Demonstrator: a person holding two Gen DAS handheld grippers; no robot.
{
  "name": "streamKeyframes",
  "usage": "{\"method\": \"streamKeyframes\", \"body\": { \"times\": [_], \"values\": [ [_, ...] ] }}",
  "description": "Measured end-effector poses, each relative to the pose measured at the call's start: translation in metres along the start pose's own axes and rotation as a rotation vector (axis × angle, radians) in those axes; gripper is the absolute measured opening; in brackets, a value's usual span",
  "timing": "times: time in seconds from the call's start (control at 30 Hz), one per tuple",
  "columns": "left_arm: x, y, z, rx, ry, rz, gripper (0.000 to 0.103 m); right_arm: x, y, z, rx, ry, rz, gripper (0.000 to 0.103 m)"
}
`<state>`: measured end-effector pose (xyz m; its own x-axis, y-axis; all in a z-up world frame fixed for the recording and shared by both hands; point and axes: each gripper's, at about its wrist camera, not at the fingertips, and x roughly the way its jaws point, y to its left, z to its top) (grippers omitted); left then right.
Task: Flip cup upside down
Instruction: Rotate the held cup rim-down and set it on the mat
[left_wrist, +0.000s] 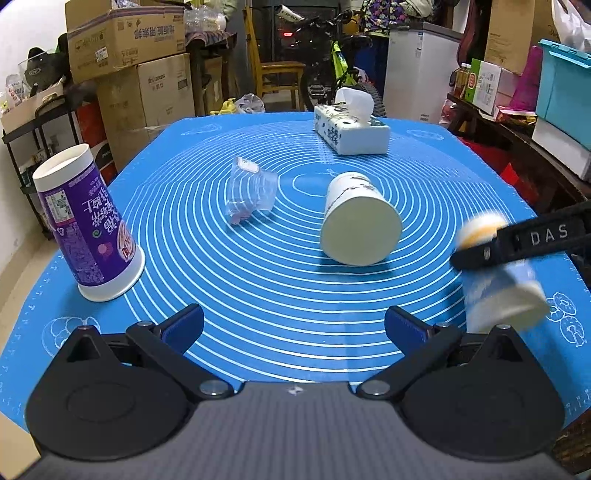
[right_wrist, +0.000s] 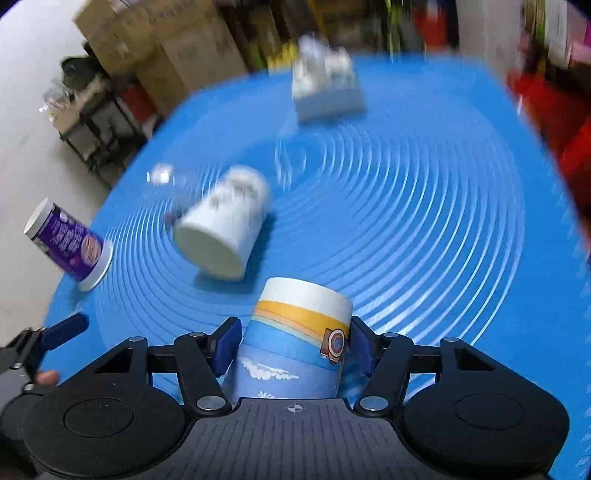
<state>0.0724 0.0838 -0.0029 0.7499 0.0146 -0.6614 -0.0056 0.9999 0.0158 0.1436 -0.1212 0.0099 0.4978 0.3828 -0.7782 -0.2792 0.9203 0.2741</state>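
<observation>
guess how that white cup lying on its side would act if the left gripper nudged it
The white cup lies on its side on the blue mat, so it would probably roll, curving since it tapers. It looks like thin paper, likely light and easy to dent. The open left gripper isn't touching it.

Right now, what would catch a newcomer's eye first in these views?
The right claw is shut on a blue and yellow cup, closed end up, low over the blue mat. At mid-mat a white cup lies on its side, and a purple cup stands upside down near the left edge.
</observation>
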Motion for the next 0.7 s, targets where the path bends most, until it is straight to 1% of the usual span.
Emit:
{"method": "streamKeyframes", "body": {
  "times": [0.03,0.1,0.13,0.2,0.23,0.27,0.33,0.43,0.7],
  "values": [
    [-0.001,-0.001,0.0,0.002,-0.005,0.001,0.103,-0.003,0.003,-0.001,-0.031,-0.055,-0.029,0.065],
    [-0.001,-0.001,0.0,0.002,-0.013,0.002,0.103,-0.01,0.011,-0.012,-0.123,-0.198,-0.13,0.065],
    [-0.001,-0.001,0.0,-0.001,-0.016,0.001,0.103,-0.012,0.016,-0.021,-0.186,-0.28,-0.183,0.065],
    [-0.001,-0.001,0.0,-0.01,-0.02,-0.003,0.103,-0.013,0.023,-0.039,-0.309,-0.412,-0.271,0.065],
    [-0.001,-0.001,0.0,-0.012,-0.022,-0.006,0.103,-0.012,0.025,-0.048,-0.36,-0.459,-0.296,0.065],
    [-0.001,-0.001,-0.001,-0.012,-0.023,-0.008,0.103,-0.01,0.024,-0.055,-0.388,-0.482,-0.306,0.065],
    [-0.001,-0.002,-0.001,-0.008,-0.025,-0.008,0.103,-0.008,0.02,-0.065,-0.393,-0.48,-0.296,0.065],
    [0.0,-0.005,-0.002,0.002,-0.023,-0.009,0.103,-0.015,0.018,-0.073,-0.393,-0.505,-0.289,0.064],
    [-0.001,-0.015,-0.006,0.022,-0.019,-0.027,0.103,-0.027,0.012,-0.084,-0.327,-0.433,-0.247,0.062]
  ]
}}
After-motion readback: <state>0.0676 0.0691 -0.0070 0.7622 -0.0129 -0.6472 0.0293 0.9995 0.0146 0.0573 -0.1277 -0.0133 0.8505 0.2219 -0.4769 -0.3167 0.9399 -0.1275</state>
